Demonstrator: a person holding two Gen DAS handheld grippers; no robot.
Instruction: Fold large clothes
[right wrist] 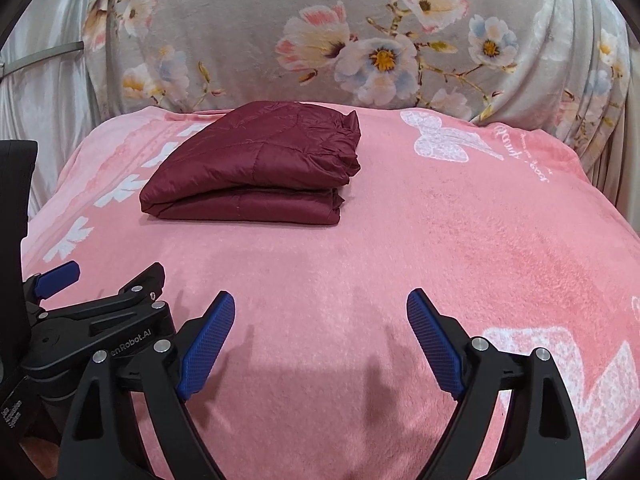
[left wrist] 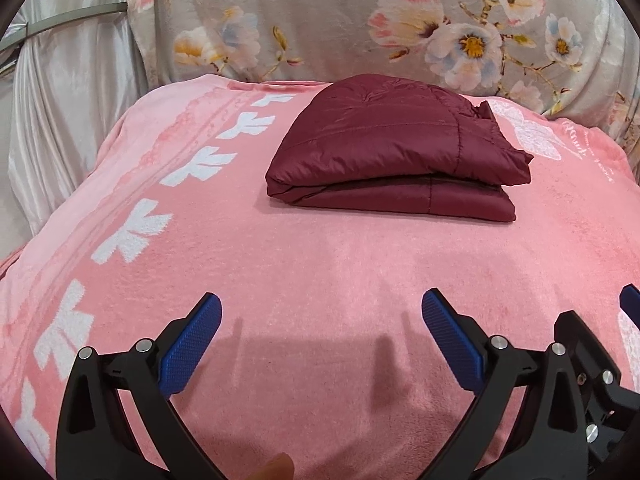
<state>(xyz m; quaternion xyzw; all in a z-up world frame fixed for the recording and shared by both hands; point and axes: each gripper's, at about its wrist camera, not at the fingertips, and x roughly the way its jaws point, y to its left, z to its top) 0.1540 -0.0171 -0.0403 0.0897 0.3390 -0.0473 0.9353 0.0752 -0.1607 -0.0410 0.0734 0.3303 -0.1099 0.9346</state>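
My left gripper [left wrist: 322,308] hangs low in its frame with both blue pads spread wide and nothing between them; my right gripper [right wrist: 320,306] is the same, jaws apart and empty over the pink blanket [right wrist: 460,240]. Neither touches cloth, which fits a garment that looks finished rather than half worked.

The maroon padded jacket [left wrist: 394,148] sits in the upper middle of the left view, and upper left of centre in the right view [right wrist: 256,168]. It is doubled into a compact stack, two thick layers showing along the near edge, with a slightly bunched corner at the right end. It lies well apart from both sets of fingers.

I judge the fold done, or all but done: the bundle rests square on the blanket in front of the floral cover [left wrist: 360,28] at the top of the frame. If anything remains, it would be pressing that puffed right corner flat, since the slick quilted fabric may spring open
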